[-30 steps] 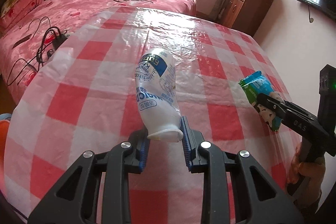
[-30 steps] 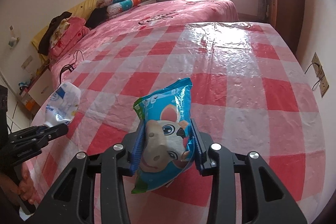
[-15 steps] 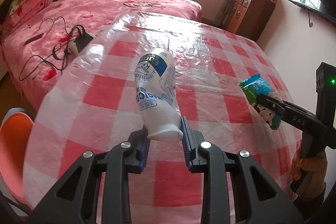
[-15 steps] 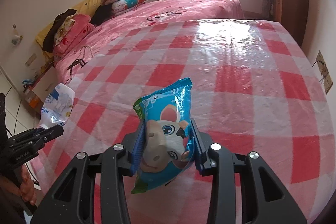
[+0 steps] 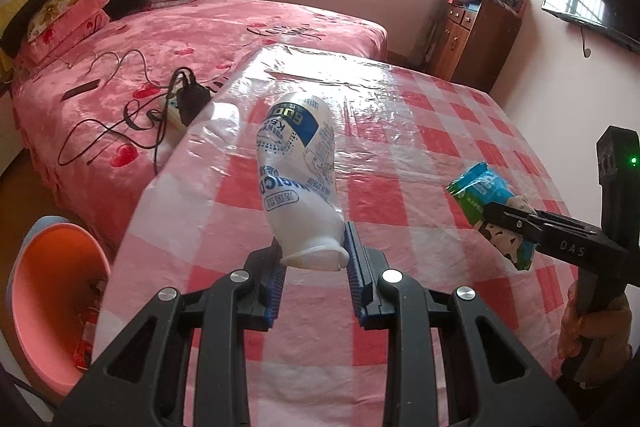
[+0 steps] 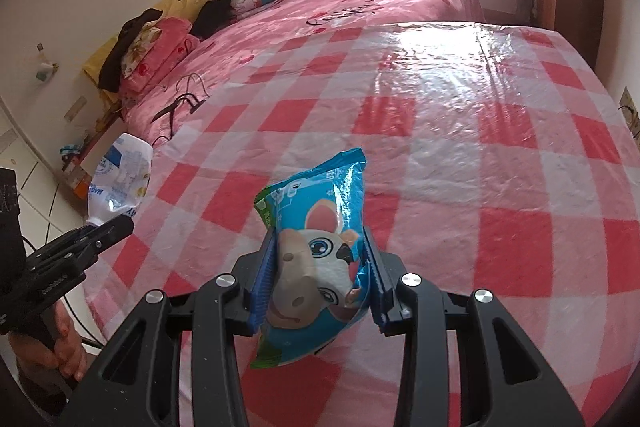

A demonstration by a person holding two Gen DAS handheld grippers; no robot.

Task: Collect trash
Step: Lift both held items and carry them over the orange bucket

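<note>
left gripper [image 5: 314, 261] jaws clamped on white bottle [image 5: 298, 179], right gripper [image 6: 318, 277] jaws clamped on blue snack packet [image 6: 316, 251], above checkered tablecloth [image 6: 480, 147]

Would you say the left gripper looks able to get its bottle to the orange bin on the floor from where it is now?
Probably yes. The left gripper is shut on the white bottle, and the orange bin sits open just past the table's left edge, with nothing visible between them.

both tools [image 5: 314, 259] [image 6: 318, 277] clamped — angled down
</note>
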